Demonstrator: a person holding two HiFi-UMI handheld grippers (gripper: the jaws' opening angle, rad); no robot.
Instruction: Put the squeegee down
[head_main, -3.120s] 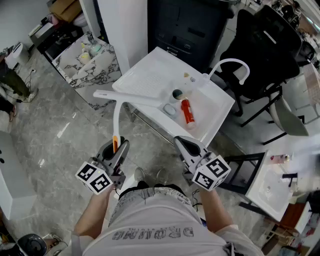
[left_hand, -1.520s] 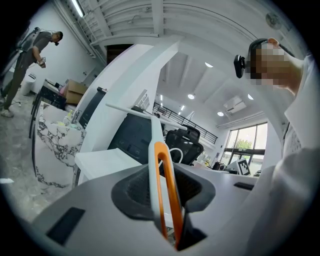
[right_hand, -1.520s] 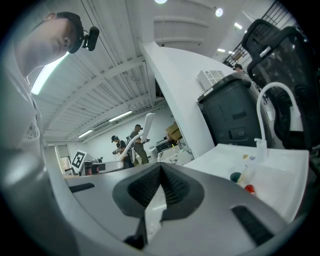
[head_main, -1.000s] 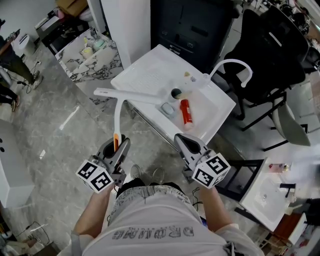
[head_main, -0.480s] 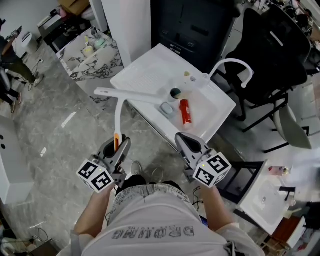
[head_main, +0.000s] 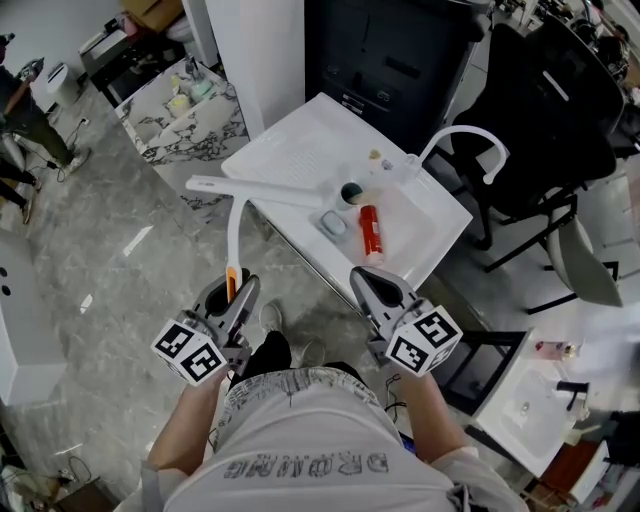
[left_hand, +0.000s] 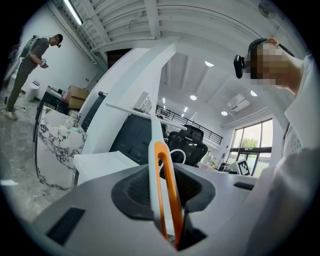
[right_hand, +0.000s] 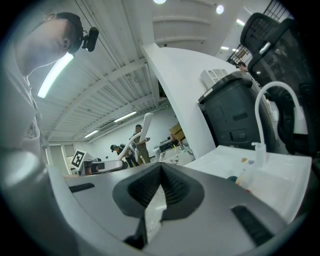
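Left gripper view: your left gripper (left_hand: 167, 187) is clamped on the long white plastic squeegee (left_hand: 154, 136), by its orange-looped end.
Right gripper view: your right gripper (right_hand: 160, 187) is pinched together, empty.

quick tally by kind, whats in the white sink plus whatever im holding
squeegee: 1, gripped in the left tongs
red bottle: 1
grey-blue block: 1
dark round drain piece: 1
total: 4

Red bottle (head_main: 371, 230) in white sink (head_main: 296, 150)
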